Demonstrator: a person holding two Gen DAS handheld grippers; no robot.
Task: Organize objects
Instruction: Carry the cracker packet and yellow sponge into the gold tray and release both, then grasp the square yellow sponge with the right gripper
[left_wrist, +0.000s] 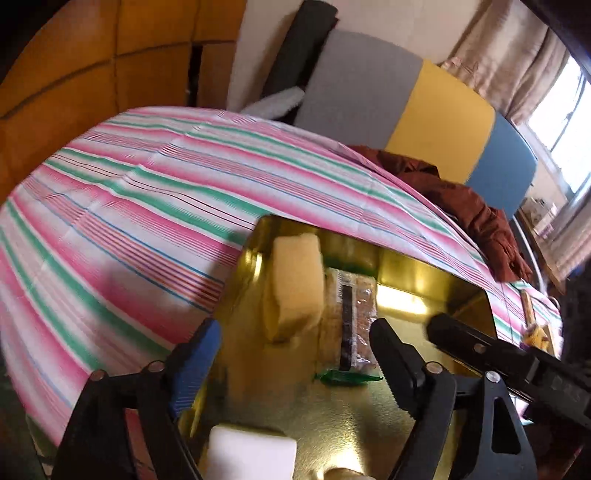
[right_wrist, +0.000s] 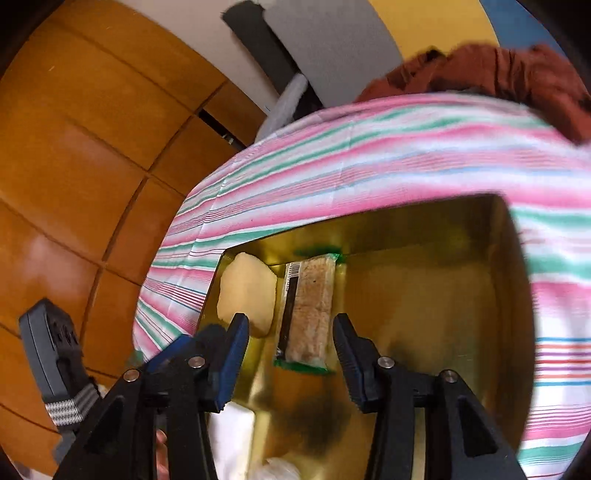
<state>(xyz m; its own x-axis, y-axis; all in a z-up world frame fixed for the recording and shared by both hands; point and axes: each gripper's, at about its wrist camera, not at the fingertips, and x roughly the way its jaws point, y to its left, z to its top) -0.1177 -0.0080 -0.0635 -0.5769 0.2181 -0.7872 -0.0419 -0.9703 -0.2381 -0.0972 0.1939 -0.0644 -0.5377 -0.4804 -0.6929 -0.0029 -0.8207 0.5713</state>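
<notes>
Both grippers hovered over the shiny gold rectangular tin (right_wrist: 424, 229) on the striped table (left_wrist: 129, 184). The left gripper (left_wrist: 291, 354) stood wide, empty; the right gripper (right_wrist: 291, 332) part-open, empty. The clear-wrapped oat bar (right_wrist: 310, 310) lay inside beside the pale yellow sponge (right_wrist: 247, 291).

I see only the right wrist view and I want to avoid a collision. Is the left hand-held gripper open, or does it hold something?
Observer: The left hand-held gripper is open and empty. The pale yellow foam block lies untouched ahead of its fingers, inside the shiny gold metal tin.
Operator: Does anything else lie on the tablecloth, outside my picture?
Observer: Yes. A small yellow object lies on the pink-and-green striped tablecloth, past the tin near the table's edge. It is too blurred to name.
</notes>
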